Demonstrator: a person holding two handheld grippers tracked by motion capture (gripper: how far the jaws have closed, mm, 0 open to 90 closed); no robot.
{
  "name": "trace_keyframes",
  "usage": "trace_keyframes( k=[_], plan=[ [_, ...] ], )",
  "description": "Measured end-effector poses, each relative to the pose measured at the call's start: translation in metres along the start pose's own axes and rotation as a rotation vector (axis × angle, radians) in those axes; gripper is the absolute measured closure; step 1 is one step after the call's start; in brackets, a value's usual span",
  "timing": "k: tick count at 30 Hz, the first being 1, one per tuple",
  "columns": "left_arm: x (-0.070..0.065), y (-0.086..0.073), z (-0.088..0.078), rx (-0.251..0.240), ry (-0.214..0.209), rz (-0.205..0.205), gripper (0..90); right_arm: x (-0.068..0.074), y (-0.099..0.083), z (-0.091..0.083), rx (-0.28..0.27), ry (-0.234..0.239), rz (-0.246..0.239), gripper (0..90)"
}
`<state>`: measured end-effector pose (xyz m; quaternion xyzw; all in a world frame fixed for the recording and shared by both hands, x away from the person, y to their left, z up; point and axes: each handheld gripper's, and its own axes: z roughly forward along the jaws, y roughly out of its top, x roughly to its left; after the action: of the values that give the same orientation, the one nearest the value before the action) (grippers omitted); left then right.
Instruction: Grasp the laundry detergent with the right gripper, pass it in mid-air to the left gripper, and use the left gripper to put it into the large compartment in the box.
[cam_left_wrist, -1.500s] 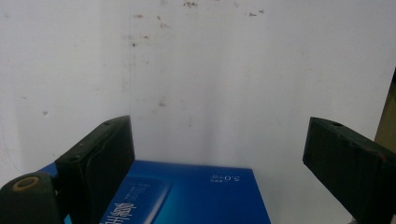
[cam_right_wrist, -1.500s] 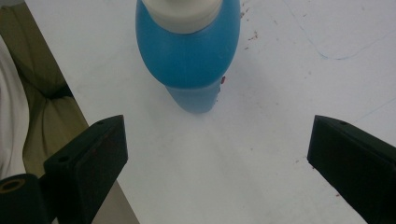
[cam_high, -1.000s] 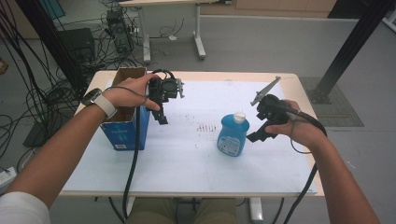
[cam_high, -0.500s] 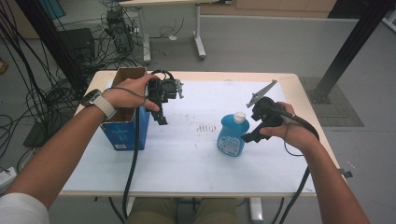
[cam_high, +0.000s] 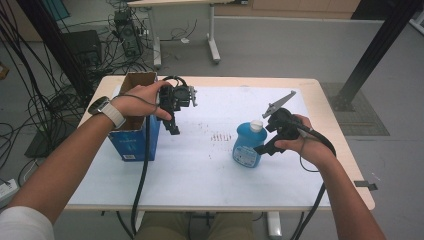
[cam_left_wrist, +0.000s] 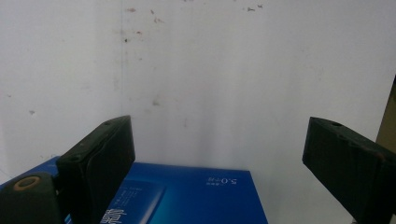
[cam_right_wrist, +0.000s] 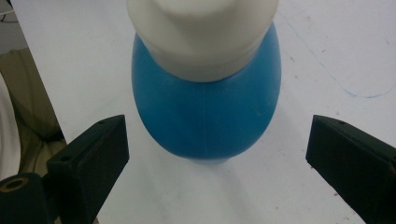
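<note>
Right gripper (cam_high: 267, 142), fingers spread wide, sits just beside the white-capped blue plastic bottle (cam_high: 247, 145); left gripper (cam_high: 172, 126), fingers likewise apart, hangs beside the blue cardboard box (cam_high: 131, 142).

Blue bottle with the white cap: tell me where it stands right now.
In the high view the blue bottle stands upright on the white table, right of centre, just left of the right gripper, whose open jaws flank it without touching.

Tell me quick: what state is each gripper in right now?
Left gripper: open, holding nothing, above the blue box.
Right gripper: open, holding nothing, jaws either side of the blue bottle, not touching.
</note>
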<state>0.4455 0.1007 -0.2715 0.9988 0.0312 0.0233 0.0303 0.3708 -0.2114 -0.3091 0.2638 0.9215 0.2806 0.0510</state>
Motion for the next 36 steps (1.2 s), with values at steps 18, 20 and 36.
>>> trace_keyframes(
  k=[18,20,36],
  plan=[
    [0.000,0.002,0.004,-0.008,-0.004,-0.002,9.6,0.002,-0.009,0.010,-0.057,-0.018,0.009,7.2],
    [0.000,0.002,0.004,-0.005,-0.004,-0.002,9.6,0.002,-0.010,0.011,-0.066,-0.022,0.014,7.6],
    [0.000,0.002,0.004,-0.007,-0.003,-0.003,9.6,0.004,-0.012,0.016,-0.096,-0.035,0.021,8.5]
  ],
)
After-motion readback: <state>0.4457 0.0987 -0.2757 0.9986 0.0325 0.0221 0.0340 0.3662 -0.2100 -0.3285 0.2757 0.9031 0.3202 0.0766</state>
